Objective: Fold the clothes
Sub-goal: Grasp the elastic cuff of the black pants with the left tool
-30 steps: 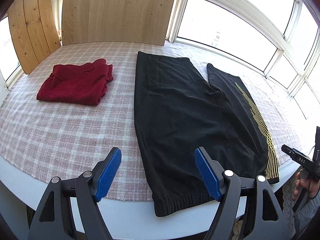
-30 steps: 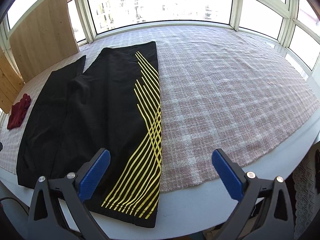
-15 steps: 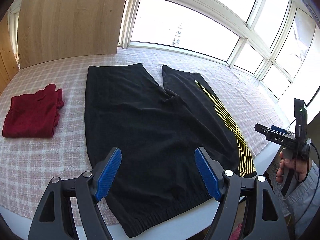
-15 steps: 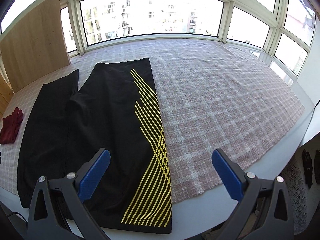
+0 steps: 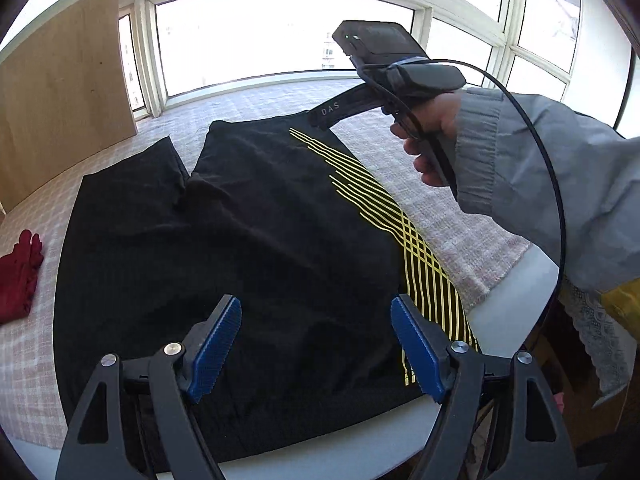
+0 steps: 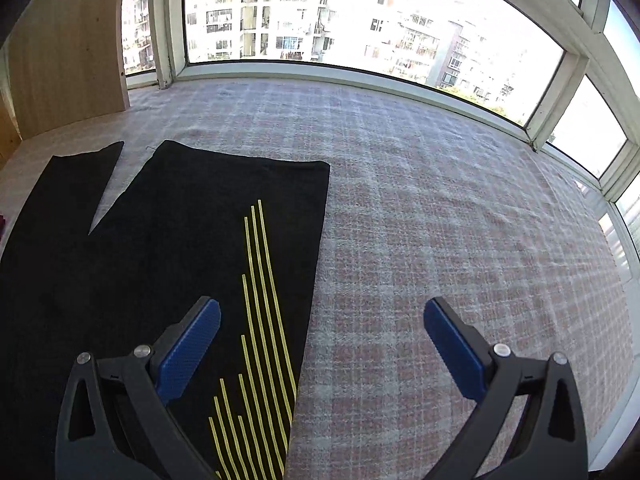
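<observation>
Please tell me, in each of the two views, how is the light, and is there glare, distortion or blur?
Left wrist view: the windows are blown out white, the black trousers lose detail, and straight frames bend from the fisheye. Right wrist view: the buildings outside remain readable, the checked cloth is evenly lit, the edges curve; no clear blur.

Black shorts (image 5: 240,248) are marked down one side with thin yellow stripes (image 5: 400,232) that fan and cross; a dark red garment (image 5: 18,276) is seen at the left edge. The cloth (image 6: 460,240) beneath is checked in pale pink and white, over a white table edge (image 5: 512,288), with a light wooden board (image 5: 60,92) and white window frames (image 5: 460,12) behind. Blue pads (image 5: 214,346) are carried on black gripper arms, and a grey knitted sleeve (image 5: 540,184) is noted above a black handle.
</observation>
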Demonstrator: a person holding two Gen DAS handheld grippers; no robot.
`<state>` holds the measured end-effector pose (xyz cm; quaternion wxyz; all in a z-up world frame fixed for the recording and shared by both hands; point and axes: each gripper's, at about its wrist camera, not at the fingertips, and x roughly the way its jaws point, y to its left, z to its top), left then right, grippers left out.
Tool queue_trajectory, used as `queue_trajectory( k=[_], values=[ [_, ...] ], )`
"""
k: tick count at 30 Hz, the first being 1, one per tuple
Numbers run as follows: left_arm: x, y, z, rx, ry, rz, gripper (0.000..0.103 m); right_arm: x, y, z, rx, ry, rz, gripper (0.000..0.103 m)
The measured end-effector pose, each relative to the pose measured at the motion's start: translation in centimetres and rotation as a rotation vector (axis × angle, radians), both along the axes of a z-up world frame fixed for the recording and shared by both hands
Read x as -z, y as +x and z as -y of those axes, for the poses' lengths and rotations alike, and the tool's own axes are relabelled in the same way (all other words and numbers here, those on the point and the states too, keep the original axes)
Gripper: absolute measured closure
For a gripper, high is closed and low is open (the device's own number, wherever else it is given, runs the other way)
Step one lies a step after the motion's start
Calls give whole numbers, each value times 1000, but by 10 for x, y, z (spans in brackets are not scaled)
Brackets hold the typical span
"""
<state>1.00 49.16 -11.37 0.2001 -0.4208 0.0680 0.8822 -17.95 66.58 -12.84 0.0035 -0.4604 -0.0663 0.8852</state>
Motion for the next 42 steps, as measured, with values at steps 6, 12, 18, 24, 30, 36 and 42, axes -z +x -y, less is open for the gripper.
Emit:
queue_trajectory(
  k=[6, 12, 18, 24, 30, 36, 42],
  values=[
    [8, 20, -61, 152, -18, 46, 27, 8, -18, -14, -13, -76, 30, 0],
    [19, 39, -103, 156, -12, 64, 27, 7, -17, -37, -32, -125, 57, 0],
    [25, 44, -117, 50, 19, 41, 27, 14, -26, -48, 24, -82, 47, 0],
    [29, 53, -122, -8, 58, -7, 32, 16, -50, -40, -13, -122, 55, 1],
    [31, 58, -128, -12, 94, -17, 43, 16, -65, -23, -90, -130, 46, 1],
    [43, 50, -122, -53, 82, 54, 61, 26, -70, -19, -74, -174, 57, 1],
    [37, 55, -112, -86, 35, 36, 32, 27, -72, -16, -96, -154, 45, 1]
  ],
)
